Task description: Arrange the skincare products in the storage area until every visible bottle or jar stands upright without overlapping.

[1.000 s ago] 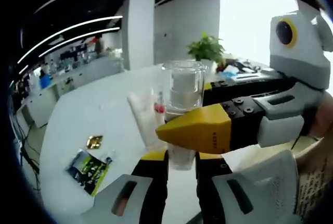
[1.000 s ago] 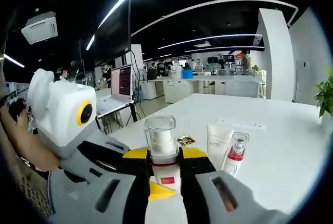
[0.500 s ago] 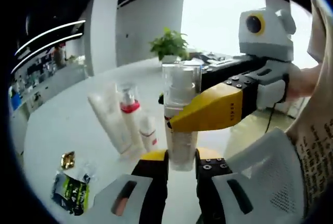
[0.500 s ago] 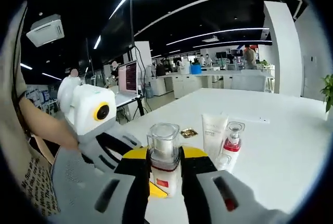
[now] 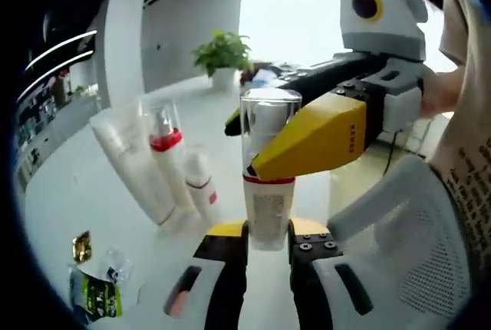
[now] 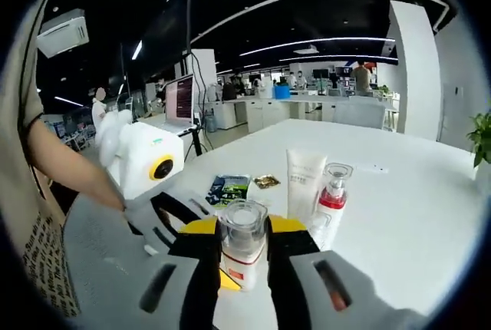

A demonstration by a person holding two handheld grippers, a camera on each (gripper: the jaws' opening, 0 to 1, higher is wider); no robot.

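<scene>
A white pump bottle [image 5: 268,211] with a red band and a clear cap [image 5: 268,123] stands upright between both grippers. My left gripper [image 5: 268,230] is shut on its lower body. The right gripper [image 5: 247,150] reaches in from the right and is shut on it just under the cap. In the right gripper view the same bottle [image 6: 242,257] sits between my right gripper's [image 6: 244,232] jaws, with the left gripper [image 6: 229,278] below it. A white tube [image 5: 126,161], a red-collared spray bottle [image 5: 165,153] and a small white bottle [image 5: 201,184] stand upright on the white table [image 5: 77,192].
A green sachet [image 5: 96,295] and a gold sachet [image 5: 80,245] lie on the table, also the green sachet [image 6: 228,188] and gold sachet [image 6: 266,182] beside the tube [image 6: 304,180] and spray bottle [image 6: 331,192]. A potted plant [image 5: 222,54] stands far back. A person's arm [image 6: 61,169] is at the left.
Both views have swung round with the hands. The right gripper's jaws have shifted up the bottle, from its lower body to just under the cap. Both grippers have kept hold.
</scene>
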